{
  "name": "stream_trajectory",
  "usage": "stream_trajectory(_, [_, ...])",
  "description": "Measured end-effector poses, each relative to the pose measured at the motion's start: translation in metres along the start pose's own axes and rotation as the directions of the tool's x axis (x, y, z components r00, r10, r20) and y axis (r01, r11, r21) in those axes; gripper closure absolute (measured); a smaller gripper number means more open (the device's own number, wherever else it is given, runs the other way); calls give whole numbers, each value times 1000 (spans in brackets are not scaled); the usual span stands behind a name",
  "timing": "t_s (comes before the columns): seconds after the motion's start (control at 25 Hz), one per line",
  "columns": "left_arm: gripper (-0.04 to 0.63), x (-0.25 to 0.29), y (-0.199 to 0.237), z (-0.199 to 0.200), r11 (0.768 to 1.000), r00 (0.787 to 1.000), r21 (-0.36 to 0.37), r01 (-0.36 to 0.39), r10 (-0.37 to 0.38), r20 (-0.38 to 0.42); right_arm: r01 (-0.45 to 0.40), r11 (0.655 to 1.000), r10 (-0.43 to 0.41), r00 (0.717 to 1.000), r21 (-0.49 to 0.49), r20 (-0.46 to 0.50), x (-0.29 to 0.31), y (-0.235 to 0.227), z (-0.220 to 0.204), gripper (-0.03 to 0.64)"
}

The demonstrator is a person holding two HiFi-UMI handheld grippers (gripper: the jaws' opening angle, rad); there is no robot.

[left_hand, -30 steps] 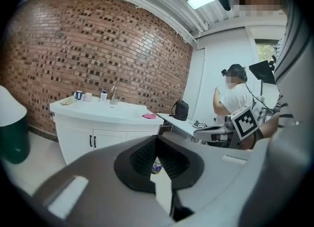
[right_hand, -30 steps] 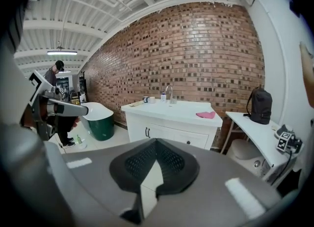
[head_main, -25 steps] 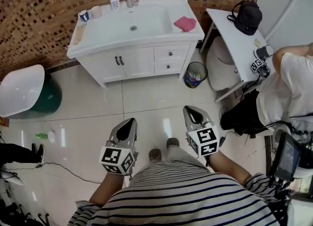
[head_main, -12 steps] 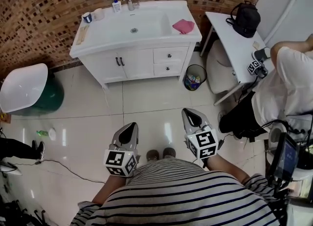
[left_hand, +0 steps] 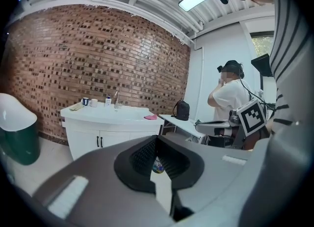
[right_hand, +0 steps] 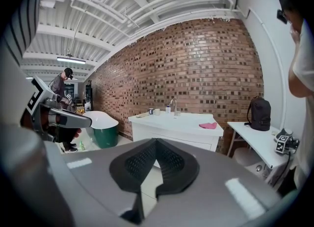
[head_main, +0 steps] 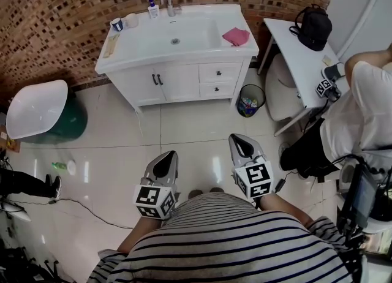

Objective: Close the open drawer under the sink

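The white sink cabinet (head_main: 177, 73) stands against the brick wall at the top of the head view, well ahead of me. Its two small drawers (head_main: 219, 72) sit at its right side, and both fronts look level with the cabinet doors. My left gripper (head_main: 166, 159) and right gripper (head_main: 240, 143) are held close to my body, far from the cabinet, side by side over the tiled floor. Both are shut with nothing between the jaws. The cabinet also shows beyond the shut left gripper (left_hand: 156, 139) and beyond the shut right gripper (right_hand: 156, 141).
A small waste bin (head_main: 250, 101) stands right of the cabinet. A white table (head_main: 303, 55) carries a black backpack (head_main: 313, 24). A person in white (head_main: 361, 110) sits at the right. A green tub with a white lid (head_main: 38, 111) is at the left; a cable (head_main: 79, 205) lies on the floor.
The cabinet has drifted to the right in the head view and my shoes have slid out of sight under my shirt. Both grippers stay shut and near my body.
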State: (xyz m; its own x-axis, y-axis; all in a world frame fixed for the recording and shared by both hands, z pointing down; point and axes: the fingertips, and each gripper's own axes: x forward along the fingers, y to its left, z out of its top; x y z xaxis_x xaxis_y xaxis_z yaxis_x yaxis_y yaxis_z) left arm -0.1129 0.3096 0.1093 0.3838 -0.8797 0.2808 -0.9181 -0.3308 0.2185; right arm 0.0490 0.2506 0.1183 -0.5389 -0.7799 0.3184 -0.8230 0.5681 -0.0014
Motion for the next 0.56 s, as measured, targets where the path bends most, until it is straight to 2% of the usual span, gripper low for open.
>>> stream_trajectory(0.56, [580,6,17,4,1000,1000,5,11,-11,-21,41,999,-41,999,-6,-10,5,-7,-1,617])
